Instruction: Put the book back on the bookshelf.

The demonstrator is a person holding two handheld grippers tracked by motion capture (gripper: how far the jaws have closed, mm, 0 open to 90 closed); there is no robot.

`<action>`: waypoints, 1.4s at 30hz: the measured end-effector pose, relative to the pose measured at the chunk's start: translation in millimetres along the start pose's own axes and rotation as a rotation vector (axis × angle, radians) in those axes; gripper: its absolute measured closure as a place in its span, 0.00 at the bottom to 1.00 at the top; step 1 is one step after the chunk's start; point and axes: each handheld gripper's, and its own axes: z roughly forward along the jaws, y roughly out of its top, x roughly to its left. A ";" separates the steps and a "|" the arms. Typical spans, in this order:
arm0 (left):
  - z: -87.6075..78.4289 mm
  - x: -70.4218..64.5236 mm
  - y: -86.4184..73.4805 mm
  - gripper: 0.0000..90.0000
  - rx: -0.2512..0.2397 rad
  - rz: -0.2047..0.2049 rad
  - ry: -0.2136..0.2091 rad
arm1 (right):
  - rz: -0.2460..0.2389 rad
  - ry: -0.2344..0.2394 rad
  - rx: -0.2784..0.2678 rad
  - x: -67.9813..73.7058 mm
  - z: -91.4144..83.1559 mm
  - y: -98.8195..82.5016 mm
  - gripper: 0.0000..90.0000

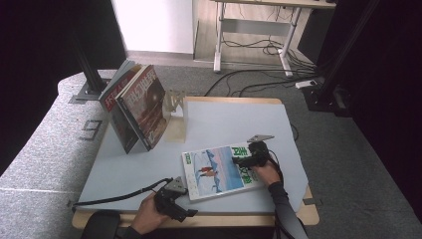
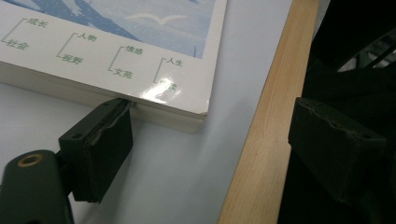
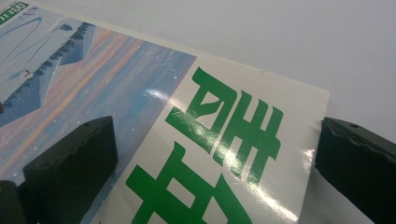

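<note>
magazine (image 1: 219, 172): flat on table (image 1: 139, 169), near front edge | left tongs (image 1: 186, 196): spread, one jaw at its corner edge, likely to lift | right tongs (image 1: 241, 160): spread over cover, probably to steady it

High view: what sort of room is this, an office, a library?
Probably a lab or test room rigged for recording. A small table stands between black curtains and black frame posts, loose cables trail across the grey carpet, and a few magazines serve as props.
</note>
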 end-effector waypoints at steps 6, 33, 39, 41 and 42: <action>-0.9 6.4 1.1 0.13 0.024 0.033 0.059 | -0.014 -0.015 -0.001 3.6 -4.5 -1.6 0.01; -8.2 84.9 33.0 0.08 -0.036 -0.012 0.189 | -0.019 -0.053 -0.008 20.3 -46.8 -40.3 0.02; 0.5 96.9 41.5 0.08 -0.043 -0.014 0.194 | -0.016 -0.046 -0.009 25.6 -54.6 -48.9 0.02; 2.3 102.8 42.3 0.08 -0.049 -0.024 0.191 | -0.014 -0.047 -0.011 27.7 -57.5 -51.9 0.02; 2.9 105.4 42.6 0.08 -0.055 -0.029 0.192 | -0.016 -0.046 -0.012 28.3 -58.9 -53.4 0.02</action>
